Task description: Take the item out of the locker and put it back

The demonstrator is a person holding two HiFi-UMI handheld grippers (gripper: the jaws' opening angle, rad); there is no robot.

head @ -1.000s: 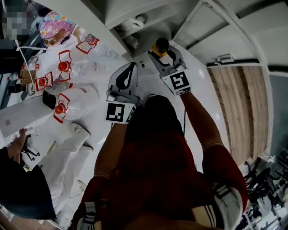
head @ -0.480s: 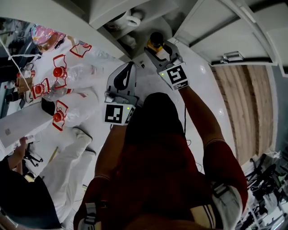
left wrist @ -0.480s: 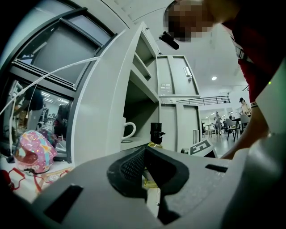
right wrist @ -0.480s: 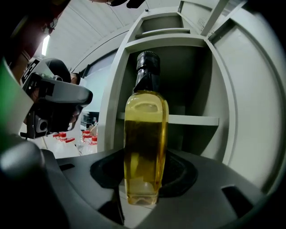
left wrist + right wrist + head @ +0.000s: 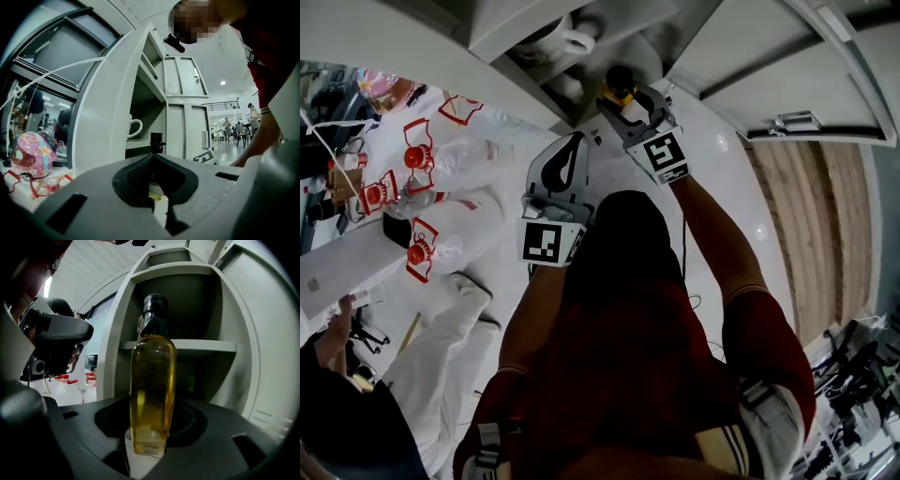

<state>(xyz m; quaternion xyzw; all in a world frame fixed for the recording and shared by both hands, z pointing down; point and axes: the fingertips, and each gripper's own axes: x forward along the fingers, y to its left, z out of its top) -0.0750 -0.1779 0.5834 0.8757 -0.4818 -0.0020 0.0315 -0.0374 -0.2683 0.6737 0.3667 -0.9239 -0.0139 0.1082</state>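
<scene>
A clear bottle of yellow liquid (image 5: 152,390) with a black cap (image 5: 619,80) stands upright between the jaws of my right gripper (image 5: 150,427), which is shut on its lower part. It hangs just in front of the open grey locker (image 5: 187,347), below a shelf. In the head view my right gripper (image 5: 623,98) is at the locker's mouth. My left gripper (image 5: 570,150) hovers to its left, shut with nothing in it. From the left gripper view (image 5: 153,157) the bottle's cap (image 5: 156,140) shows just past the jaw tips.
A white mug (image 5: 133,129) sits on a locker shelf, also visible from above as the mug (image 5: 562,42). The locker door (image 5: 787,56) stands open at right. Clear bottles with red caps (image 5: 417,155) cover a table at left. A person in white trousers (image 5: 441,319) stands nearby.
Both grippers have sunk a little in front of the locker, the right one still gripping the bottle. In the head view they sit slightly nearer the locker's opening.
</scene>
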